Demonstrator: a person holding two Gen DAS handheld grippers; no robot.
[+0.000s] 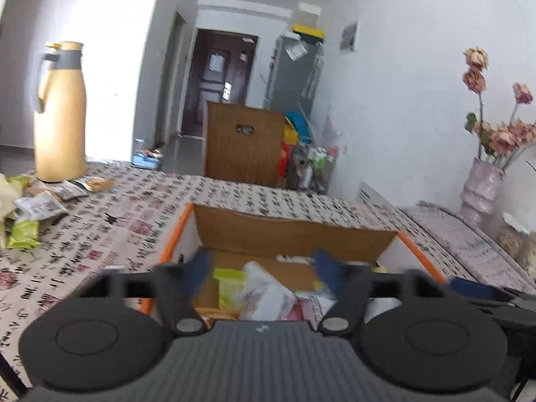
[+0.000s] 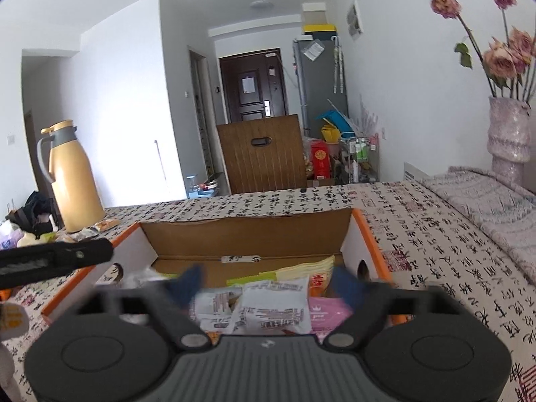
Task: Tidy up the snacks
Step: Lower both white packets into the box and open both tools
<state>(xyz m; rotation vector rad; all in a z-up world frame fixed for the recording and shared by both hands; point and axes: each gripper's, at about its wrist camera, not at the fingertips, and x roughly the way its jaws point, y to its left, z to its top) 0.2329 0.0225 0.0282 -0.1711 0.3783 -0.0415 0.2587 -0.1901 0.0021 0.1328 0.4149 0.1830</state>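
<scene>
open cardboard box (image 2: 248,234) holding snack packets (image 2: 271,305), both grippers' jaws spread, empty

Both grippers' blue fingertips (image 1: 323,263) (image 2: 191,281) are motion-blurred; the gripper bodies hide the cardboard box's (image 2: 248,234) near wall and nearest snack packets (image 2: 274,305).

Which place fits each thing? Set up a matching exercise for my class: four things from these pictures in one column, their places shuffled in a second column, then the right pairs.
Things
1. tall yellow thermos jug with grey collar
2. open cardboard box with orange edges
3. white printed snack packet
4. pale textured vase of dried pink flowers

Places
A. inside the box, below the open right gripper
B. far right, by the wall
C. middle of the table, before both grippers
D. far left of the table, beside loose snacks

Pairs: 1-D, 2-C, 3-A, 4-B
</scene>
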